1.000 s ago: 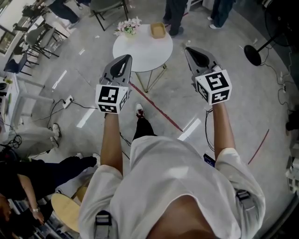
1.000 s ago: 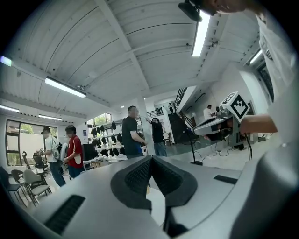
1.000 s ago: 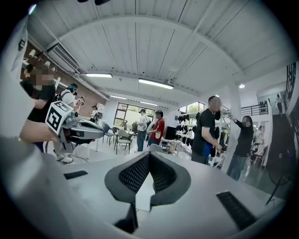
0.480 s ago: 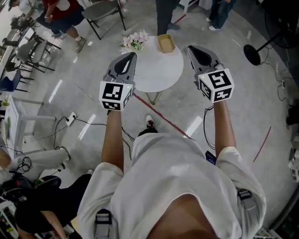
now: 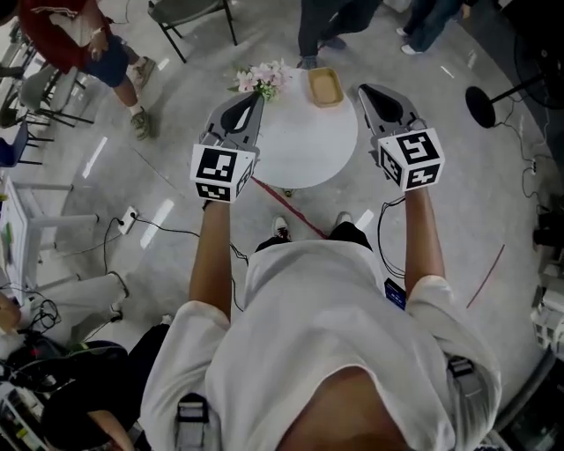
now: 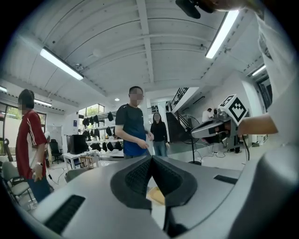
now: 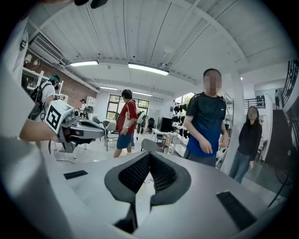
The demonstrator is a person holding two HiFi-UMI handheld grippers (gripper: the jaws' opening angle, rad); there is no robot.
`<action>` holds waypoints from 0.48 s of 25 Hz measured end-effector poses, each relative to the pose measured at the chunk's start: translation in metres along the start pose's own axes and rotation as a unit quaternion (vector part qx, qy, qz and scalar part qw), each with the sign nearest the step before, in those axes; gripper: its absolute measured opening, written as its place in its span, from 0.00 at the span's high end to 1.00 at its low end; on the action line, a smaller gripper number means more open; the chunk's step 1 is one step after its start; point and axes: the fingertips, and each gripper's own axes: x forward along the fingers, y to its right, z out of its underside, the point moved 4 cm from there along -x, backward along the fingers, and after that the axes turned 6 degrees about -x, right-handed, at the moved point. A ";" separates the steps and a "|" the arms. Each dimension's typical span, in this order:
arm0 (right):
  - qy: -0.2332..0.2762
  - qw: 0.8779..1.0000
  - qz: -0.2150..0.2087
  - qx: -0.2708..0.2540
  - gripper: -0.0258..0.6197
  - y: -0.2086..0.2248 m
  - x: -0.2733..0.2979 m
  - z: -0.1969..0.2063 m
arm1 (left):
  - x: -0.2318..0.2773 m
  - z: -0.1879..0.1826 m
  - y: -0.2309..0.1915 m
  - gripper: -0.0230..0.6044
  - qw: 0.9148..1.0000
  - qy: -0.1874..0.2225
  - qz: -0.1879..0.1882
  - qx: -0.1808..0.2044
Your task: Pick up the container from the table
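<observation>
The container point(image 5: 325, 86) is a shallow tan tray at the far edge of a round white table point(image 5: 304, 141), with a bunch of pink and white flowers point(image 5: 263, 77) to its left. My left gripper point(image 5: 256, 95) is held level over the table's left rim, just in front of the flowers, shut and empty. Over the table's right rim, right of the container, my right gripper point(image 5: 363, 88) is also shut and empty. Below the closed pads in the left gripper view point(image 6: 151, 158), a tan piece of the container point(image 6: 156, 195) shows. Nothing lies between the pads in the right gripper view point(image 7: 149, 154).
A person in a blue shirt point(image 6: 133, 126) and another in dark clothes point(image 6: 160, 133) stand just beyond the table. A person in a red shirt point(image 5: 66, 35) and a chair point(image 5: 189, 13) are at the far left. A fan base point(image 5: 483, 104) stands right; cables point(image 5: 132, 189) cross the floor.
Both grippers and the person have come forward toward the round table. The table was ahead of the tips; now the tips reach over its left and right rims. Both stayed shut.
</observation>
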 end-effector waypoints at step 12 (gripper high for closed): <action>-0.105 0.981 -0.163 -0.028 0.85 0.059 0.133 0.104 | 0.078 0.069 -0.024 0.94 0.988 -0.083 -0.111 -0.069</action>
